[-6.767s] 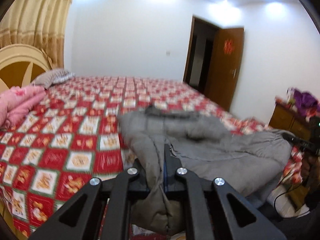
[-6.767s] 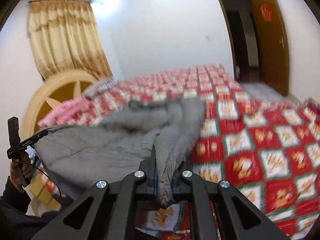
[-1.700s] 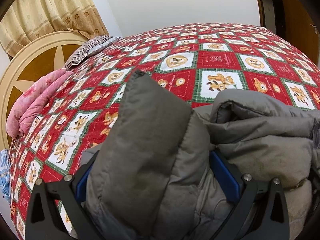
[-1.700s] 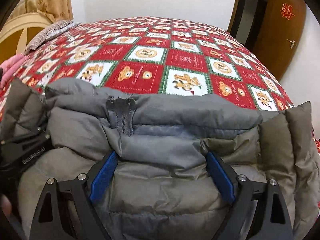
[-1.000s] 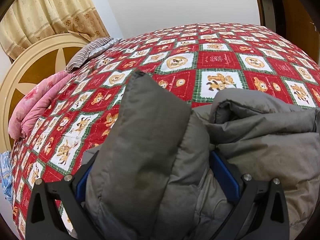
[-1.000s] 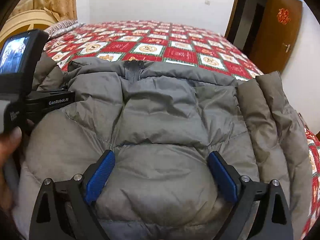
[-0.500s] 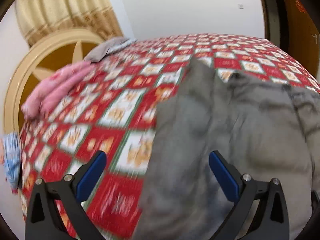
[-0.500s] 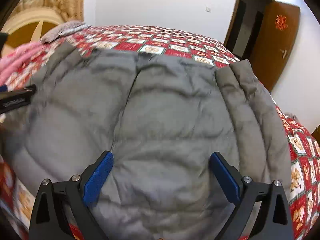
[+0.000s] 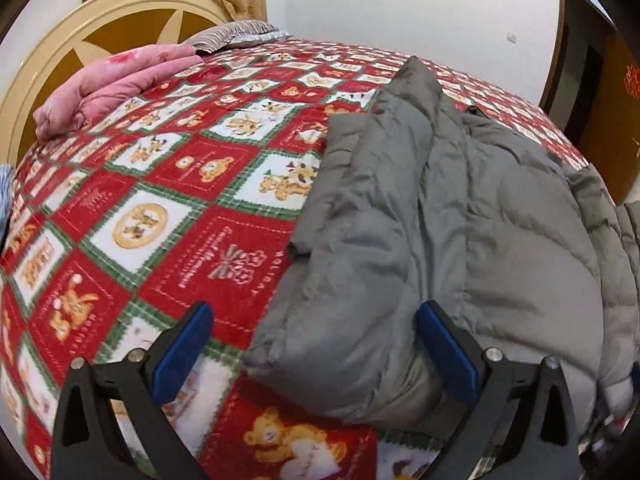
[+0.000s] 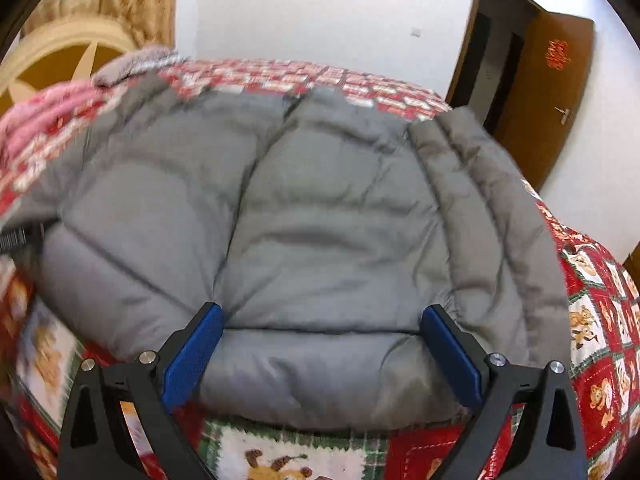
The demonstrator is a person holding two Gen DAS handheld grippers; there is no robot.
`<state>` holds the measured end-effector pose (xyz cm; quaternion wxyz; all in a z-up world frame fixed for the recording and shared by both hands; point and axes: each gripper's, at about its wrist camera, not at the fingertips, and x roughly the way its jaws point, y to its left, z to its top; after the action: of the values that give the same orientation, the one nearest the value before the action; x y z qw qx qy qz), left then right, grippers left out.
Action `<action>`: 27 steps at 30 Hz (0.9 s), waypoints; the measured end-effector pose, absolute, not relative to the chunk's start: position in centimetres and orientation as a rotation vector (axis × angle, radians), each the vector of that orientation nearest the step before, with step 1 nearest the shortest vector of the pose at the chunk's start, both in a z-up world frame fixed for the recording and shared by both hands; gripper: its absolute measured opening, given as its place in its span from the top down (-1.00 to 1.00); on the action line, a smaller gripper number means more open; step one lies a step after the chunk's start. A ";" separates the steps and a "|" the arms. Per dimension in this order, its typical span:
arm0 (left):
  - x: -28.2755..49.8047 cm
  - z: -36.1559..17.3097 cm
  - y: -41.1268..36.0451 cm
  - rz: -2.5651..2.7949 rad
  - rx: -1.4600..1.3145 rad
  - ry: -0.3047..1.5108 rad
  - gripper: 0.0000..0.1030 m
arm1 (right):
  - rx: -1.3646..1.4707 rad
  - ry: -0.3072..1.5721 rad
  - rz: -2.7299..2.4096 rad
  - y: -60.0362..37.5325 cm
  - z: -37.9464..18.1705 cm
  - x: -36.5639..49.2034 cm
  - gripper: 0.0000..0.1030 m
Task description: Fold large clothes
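A grey padded jacket (image 9: 460, 232) lies folded on the bed, with its near edge close to the bed's front edge; it fills the right wrist view (image 10: 304, 240). My left gripper (image 9: 312, 344) is open and empty, above the jacket's near left corner. My right gripper (image 10: 320, 340) is open and empty, just above the jacket's near edge. The jacket's sleeves lie folded along both sides.
The bed has a red, white and green bear-patterned quilt (image 9: 168, 216). A pink folded blanket (image 9: 116, 84) and a striped pillow (image 9: 232, 34) lie by the round headboard (image 9: 60, 44). A brown door (image 10: 540, 92) stands open at the right.
Both grippers have let go of the jacket and drawn back and up. The jacket now lies flat in a folded bundle on the quilt.
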<state>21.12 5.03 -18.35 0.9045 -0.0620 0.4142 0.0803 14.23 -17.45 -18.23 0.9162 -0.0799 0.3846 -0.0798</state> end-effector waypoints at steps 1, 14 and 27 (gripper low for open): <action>21.5 -18.5 4.8 0.155 -0.139 0.858 -1.00 | -0.177 0.780 -0.165 -17.3 -18.5 14.4 -0.91; 21.1 -17.0 3.0 -0.031 -0.095 0.774 0.81 | -0.147 0.762 -0.177 -16.9 -18.6 14.1 -0.92; 19.0 -9.8 10.5 0.142 0.042 0.603 0.87 | -0.207 0.762 0.080 -8.0 -18.0 15.1 -0.92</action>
<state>19.05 10.53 -9.78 0.9522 0.0207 0.2965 0.0699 15.09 -8.01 -17.97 0.9222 -0.1009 0.3712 0.0391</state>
